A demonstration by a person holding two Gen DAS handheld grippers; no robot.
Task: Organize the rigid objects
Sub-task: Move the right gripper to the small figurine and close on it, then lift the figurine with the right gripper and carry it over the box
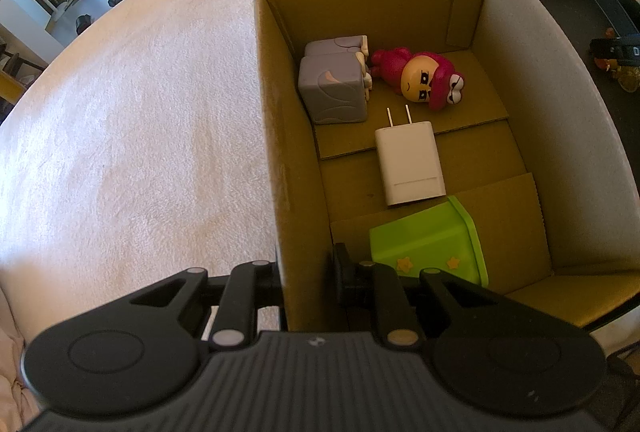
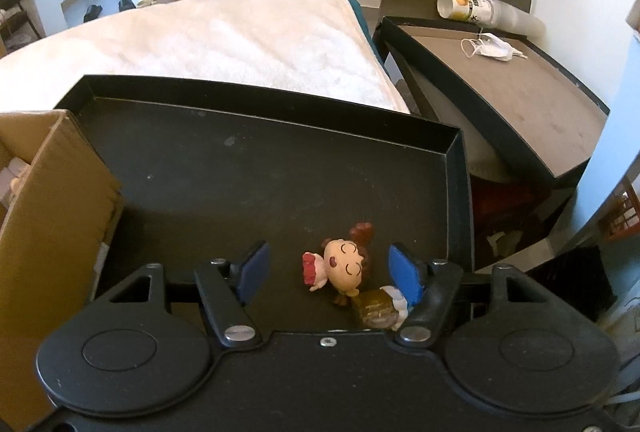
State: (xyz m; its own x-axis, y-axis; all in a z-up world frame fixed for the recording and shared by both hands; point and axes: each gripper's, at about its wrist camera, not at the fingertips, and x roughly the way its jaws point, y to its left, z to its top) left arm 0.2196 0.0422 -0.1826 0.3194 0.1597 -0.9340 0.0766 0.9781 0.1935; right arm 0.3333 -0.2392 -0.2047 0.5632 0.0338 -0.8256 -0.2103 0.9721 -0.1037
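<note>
My left gripper (image 1: 308, 268) is shut on the left wall of an open cardboard box (image 1: 272, 112), one finger outside and one inside. In the box lie two grey cube toys (image 1: 336, 88), a pink-hooded figurine (image 1: 420, 76), a white plug charger (image 1: 408, 164) and a green plastic piece (image 1: 424, 244). My right gripper (image 2: 330, 262) stands open low over a black tray (image 2: 240, 172). A small doll figurine (image 2: 344, 266) with a red skirt lies between its blue pads (image 2: 254, 268), touching neither. A second small brownish figure (image 2: 378, 308) lies by the right finger.
The cardboard box (image 2: 48, 212) stands against the tray's left side. Both rest on a white fluffy cover (image 2: 240, 40). To the right, a second black tray (image 2: 560, 120) holds a face mask (image 2: 492, 48) and a tipped cup (image 2: 464, 6).
</note>
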